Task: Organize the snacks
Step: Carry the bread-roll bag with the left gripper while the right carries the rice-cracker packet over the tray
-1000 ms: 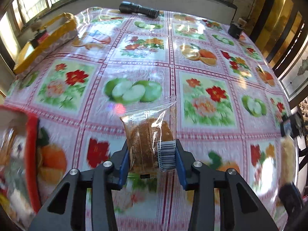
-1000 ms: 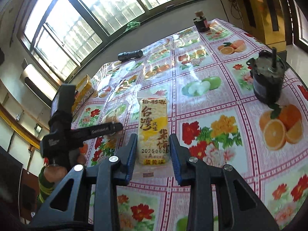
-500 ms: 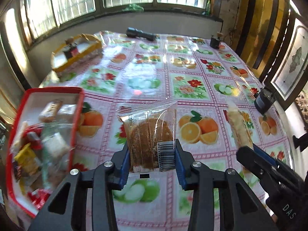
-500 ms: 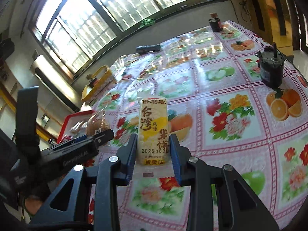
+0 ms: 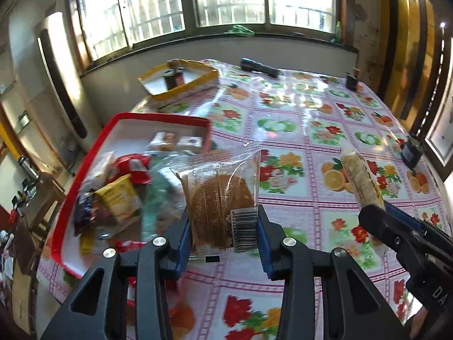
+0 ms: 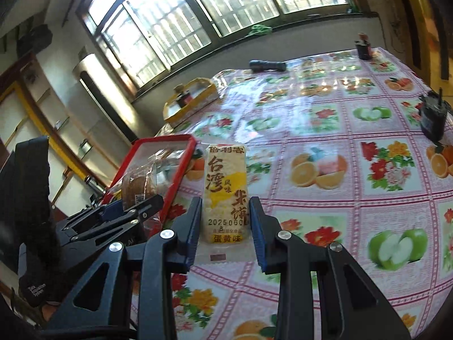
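A brown cake packet (image 5: 223,204) is being gripped by the left gripper (image 5: 223,243), a yellow rice cracker packet (image 6: 226,192) by the right gripper (image 6: 225,232), beside the red tray (image 5: 85,175).

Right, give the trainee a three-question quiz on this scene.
1. True or false: both grippers hold a snack.
2. Which gripper holds the rice cracker? A left, B right.
3. Fill in: the snack pile lies in the ___ tray.

Key:
1. True: the left gripper clamps the brown cake, the right gripper the cracker.
2. B.
3. Red: the red tray at the table's edge.
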